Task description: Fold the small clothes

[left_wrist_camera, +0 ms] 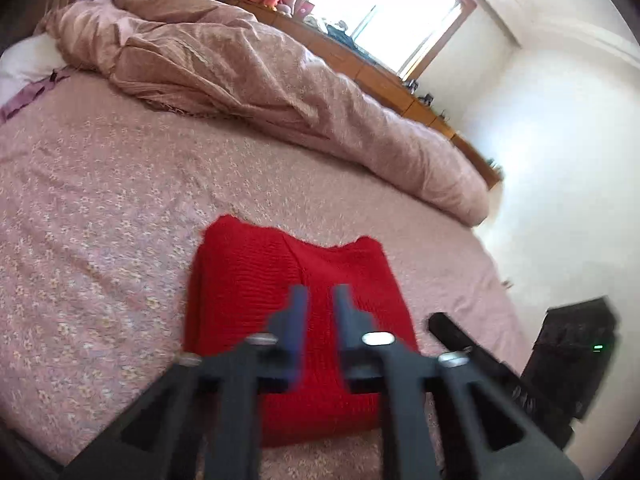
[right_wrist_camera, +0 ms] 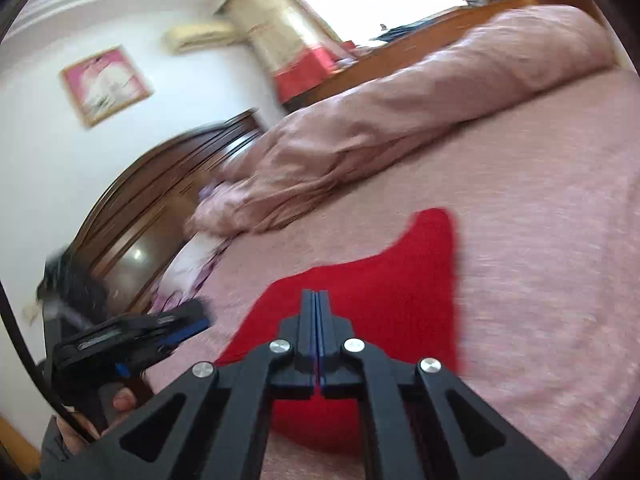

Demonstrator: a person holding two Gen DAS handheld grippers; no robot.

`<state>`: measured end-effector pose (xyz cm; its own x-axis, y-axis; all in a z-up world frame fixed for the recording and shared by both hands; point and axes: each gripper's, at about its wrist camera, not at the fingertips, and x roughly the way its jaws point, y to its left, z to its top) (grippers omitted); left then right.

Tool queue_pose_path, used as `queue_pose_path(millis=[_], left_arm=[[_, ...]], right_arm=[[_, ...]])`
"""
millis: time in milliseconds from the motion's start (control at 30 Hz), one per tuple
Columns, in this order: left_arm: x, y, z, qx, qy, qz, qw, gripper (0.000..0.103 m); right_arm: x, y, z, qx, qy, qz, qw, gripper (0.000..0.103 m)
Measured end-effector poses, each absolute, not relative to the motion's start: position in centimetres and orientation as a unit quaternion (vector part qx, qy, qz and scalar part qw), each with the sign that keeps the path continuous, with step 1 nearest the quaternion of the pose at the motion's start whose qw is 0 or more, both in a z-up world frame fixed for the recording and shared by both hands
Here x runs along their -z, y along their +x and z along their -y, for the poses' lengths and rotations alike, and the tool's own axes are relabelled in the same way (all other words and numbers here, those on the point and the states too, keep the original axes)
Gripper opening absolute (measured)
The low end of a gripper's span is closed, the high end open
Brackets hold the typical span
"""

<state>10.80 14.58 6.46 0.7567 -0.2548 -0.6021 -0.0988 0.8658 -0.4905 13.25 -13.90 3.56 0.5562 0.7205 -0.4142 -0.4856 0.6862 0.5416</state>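
A red knitted garment point(left_wrist_camera: 256, 280) lies folded into a rough rectangle on the bed point(left_wrist_camera: 100, 208), near the edge closest to the cameras; its neckline end points toward the far side of the bed, and in the right wrist view the same garment point(right_wrist_camera: 400, 280) shows one pointed corner reaching up toward the quilt. The left gripper point(left_wrist_camera: 320, 300) hangs over the middle of the garment with its two blue-padded fingers a narrow gap apart and nothing between them; whether the tips touch the knit I cannot tell (the frame is blurred). The right gripper point(right_wrist_camera: 316, 300) is also above the garment, its fingers pressed flat together with no cloth showing between them. In the right wrist view the left gripper point(right_wrist_camera: 188, 324) appears at the lower left, just beside the garment's left edge, with a fingertip of the hand point(right_wrist_camera: 124, 400) holding it visible below. The bed carries a pink flowered sheet; a crumpled pink quilt point(left_wrist_camera: 248, 80) is bunched along its far side; a dark wooden headboard point(right_wrist_camera: 160, 184) stands at one end; a bright window point(left_wrist_camera: 384, 12) sits above a wooden ledge, and a framed picture point(right_wrist_camera: 106, 84) hangs on the white wall.
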Motion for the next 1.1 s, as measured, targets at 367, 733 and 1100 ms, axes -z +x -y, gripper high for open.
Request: queue_pose_path(millis=[367, 733, 1100], left_arm=[[1.0, 11.8, -12.5, 0.016, -0.243, -0.422, 0.873, 0.0], [-2.6, 9.3, -15.5, 0.075, -0.272, -0.399, 0.873, 0.015], [1.6, 10.8, -20.9, 0.083, -0.351, -0.475, 0.802, 0.064]], right_arm=[[2.7, 13.5, 6.9, -0.331, 0.078, -0.408, 0.847, 0.0], [-1.1, 13.5, 9.9, -0.372, 0.13, -0.41, 0.823, 0.044], [5.4, 18.0, 23.5, -0.336, 0.372, -0.496, 0.709, 0.086]])
